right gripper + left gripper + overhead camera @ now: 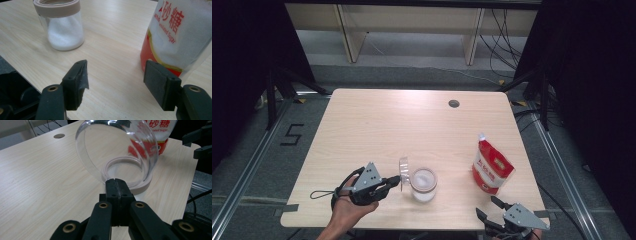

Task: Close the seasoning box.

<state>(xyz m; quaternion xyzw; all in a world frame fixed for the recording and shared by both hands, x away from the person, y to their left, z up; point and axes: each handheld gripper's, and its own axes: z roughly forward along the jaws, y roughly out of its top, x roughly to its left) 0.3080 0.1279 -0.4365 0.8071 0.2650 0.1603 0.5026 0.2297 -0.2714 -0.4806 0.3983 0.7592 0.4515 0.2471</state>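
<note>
A small clear jar (423,184) with a beige rim (130,187) stands near the table's front edge, white sugar in its bottom (63,27). Its clear round lid (403,170) stands on edge just left of the jar's mouth. My left gripper (397,181) is shut on the lid's lower edge (117,150), its jaws pressed together on the thin plastic (116,181). A red and white sugar bag (491,167) stands upright to the right of the jar. My right gripper (488,207) is open at the front right corner, and in its own view the bag (175,35) rises just beyond its open jaws (116,82).
The pale wood table (412,125) has a round cable hole (454,103) at the back right. Its front edge runs just under both grippers. Beyond the table are a wooden shelf frame (412,30) and loose cables (507,40) on the floor.
</note>
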